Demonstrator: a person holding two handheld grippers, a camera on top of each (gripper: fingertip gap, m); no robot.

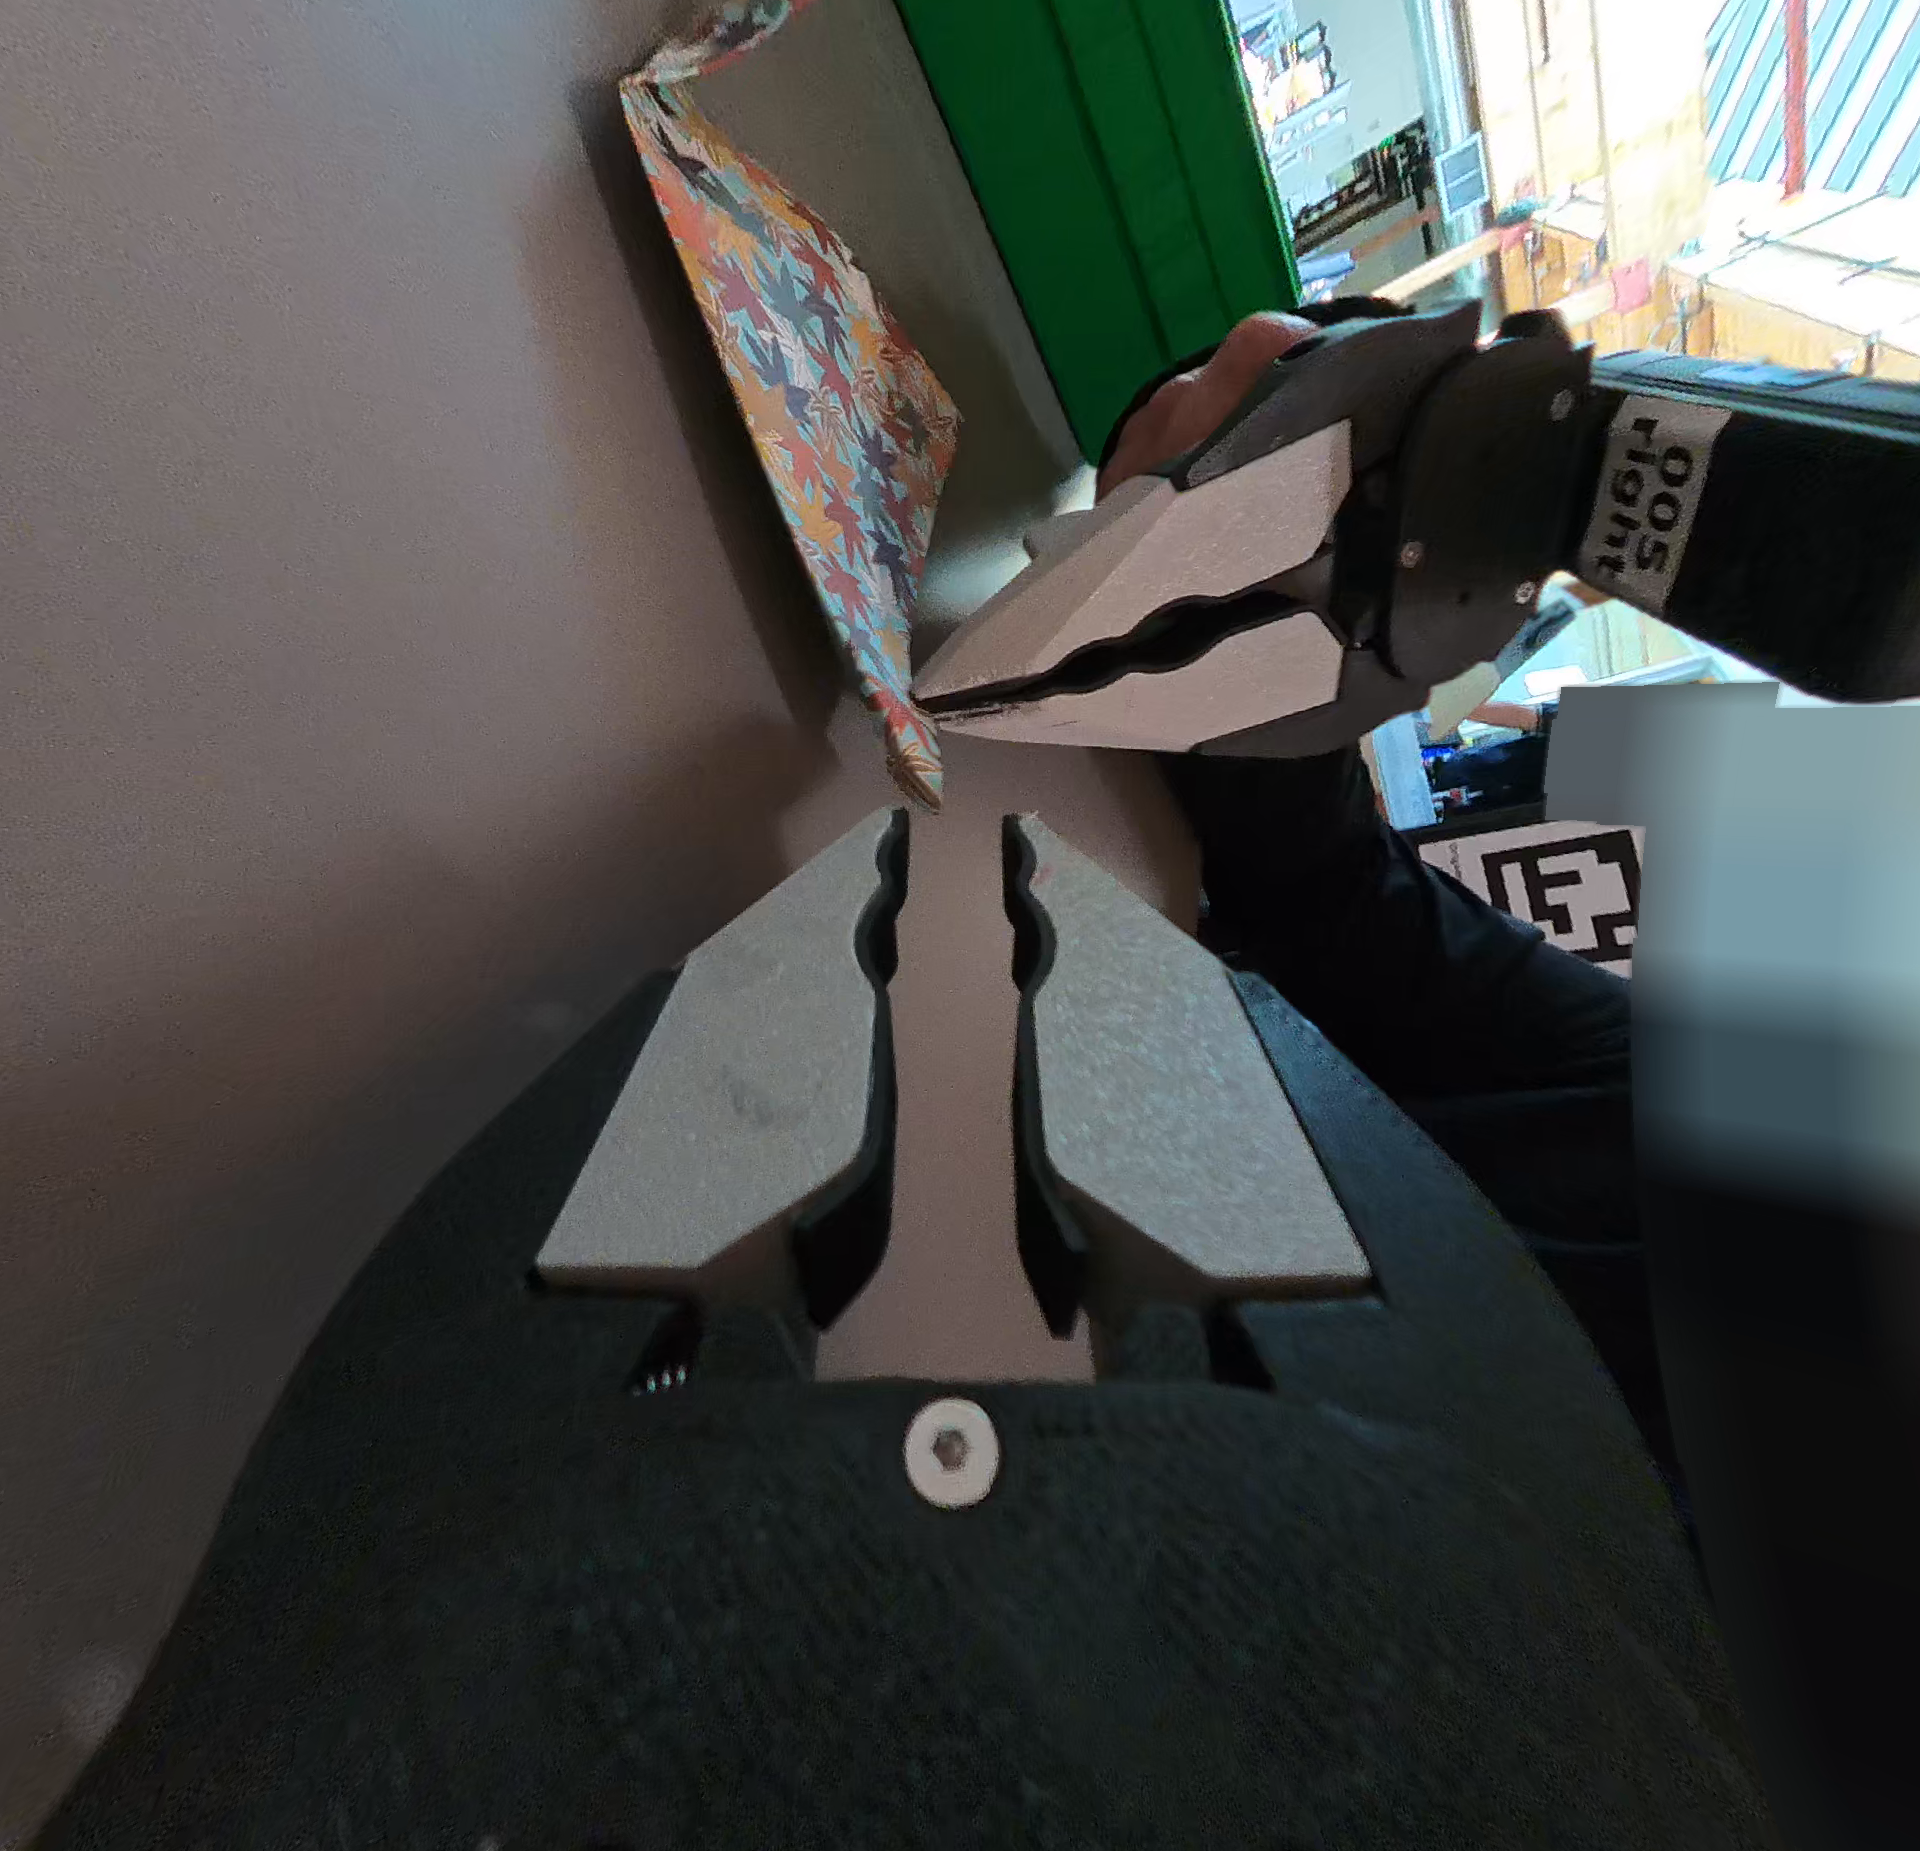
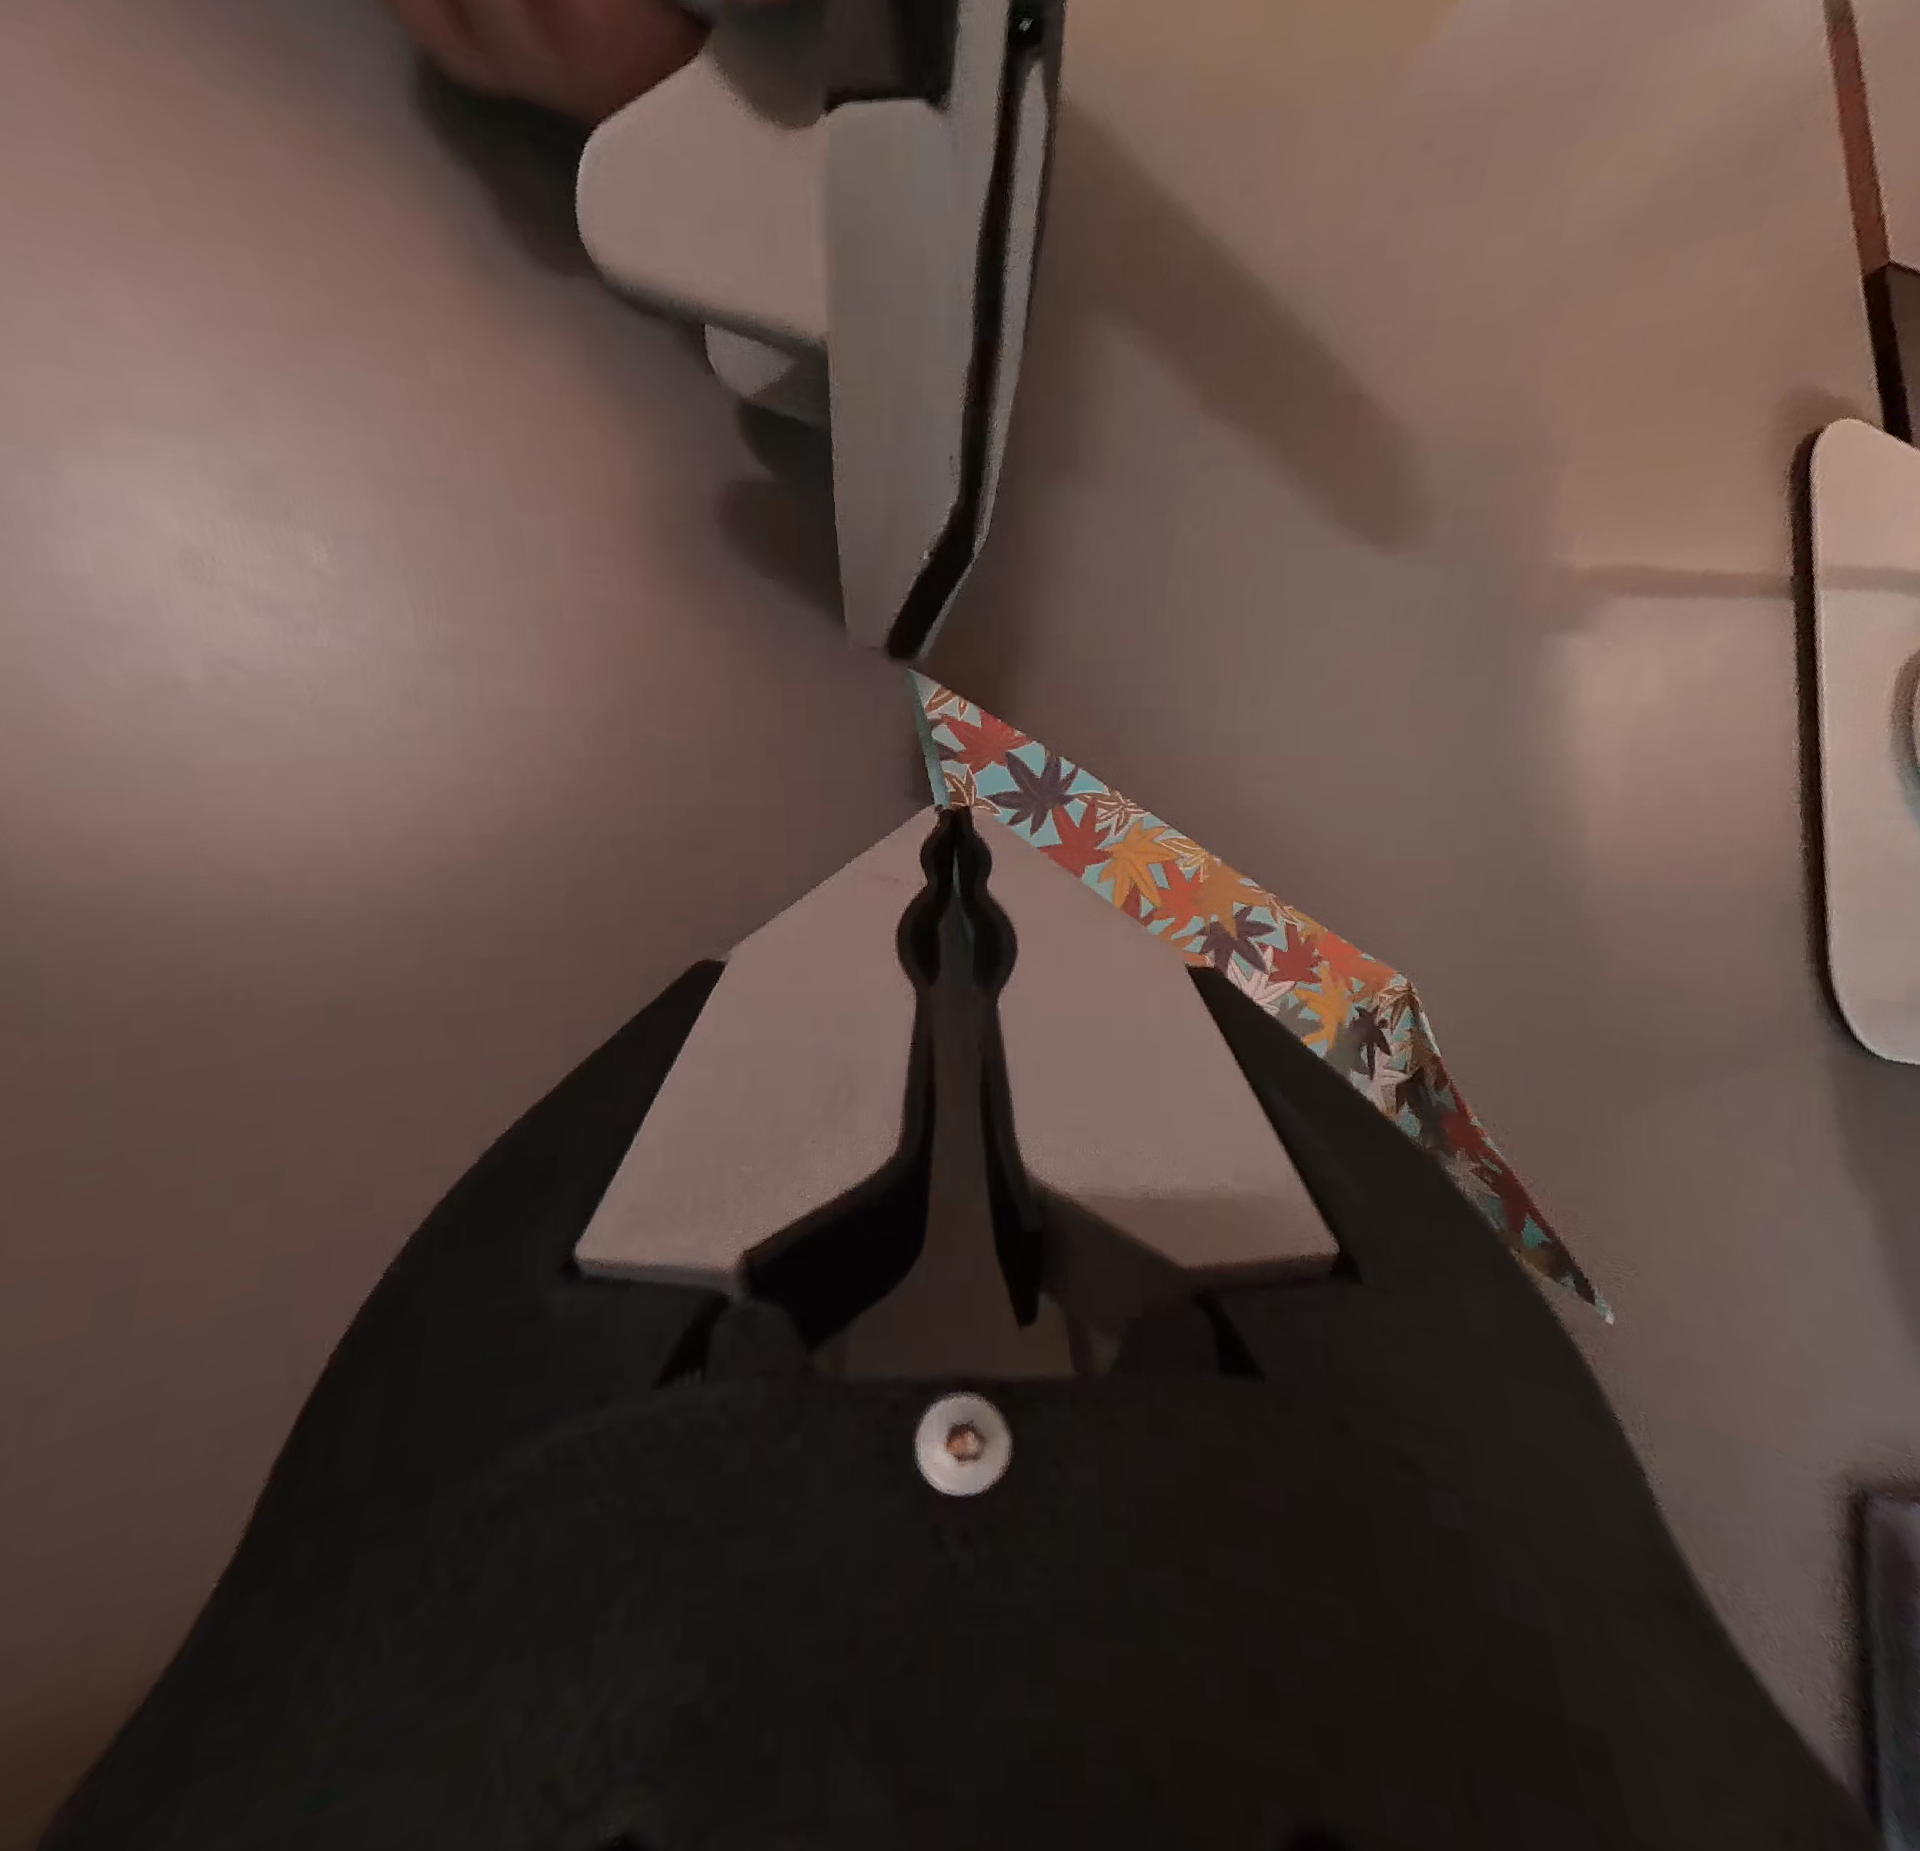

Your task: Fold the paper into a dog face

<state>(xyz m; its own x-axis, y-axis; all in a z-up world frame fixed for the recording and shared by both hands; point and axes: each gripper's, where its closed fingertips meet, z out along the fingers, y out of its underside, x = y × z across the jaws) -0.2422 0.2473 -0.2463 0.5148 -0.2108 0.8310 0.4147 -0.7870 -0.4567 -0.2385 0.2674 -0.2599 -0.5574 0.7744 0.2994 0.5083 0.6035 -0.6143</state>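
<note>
The paper (image 1: pixel 821 367), printed with coloured maple leaves and folded into a pointed shape, is lifted off the brown table (image 1: pixel 312 554). My right gripper (image 2: pixel 951 814) is shut on its lower corner, and the paper (image 2: pixel 1174 887) trails off to the right past its fingers. The left wrist view shows this gripper (image 1: pixel 925 705) pinching the corner from the right. My left gripper (image 1: pixel 956 819) is open with a clear gap between its pads. The paper's tip hangs just ahead of its left fingertip, not between the pads. In the right wrist view the left gripper (image 2: pixel 899 648) points down at the corner.
A green board (image 1: pixel 1091 191) stands at the table's far edge. A person's hand (image 1: pixel 1195 399) holds the right gripper. A black-and-white marker tag (image 1: pixel 1538 887) lies at the right. A white flat object (image 2: pixel 1870 741) and a dark strip (image 2: pixel 1860 191) lie at the right. My two grippers' fingertips are within a few centimetres of each other.
</note>
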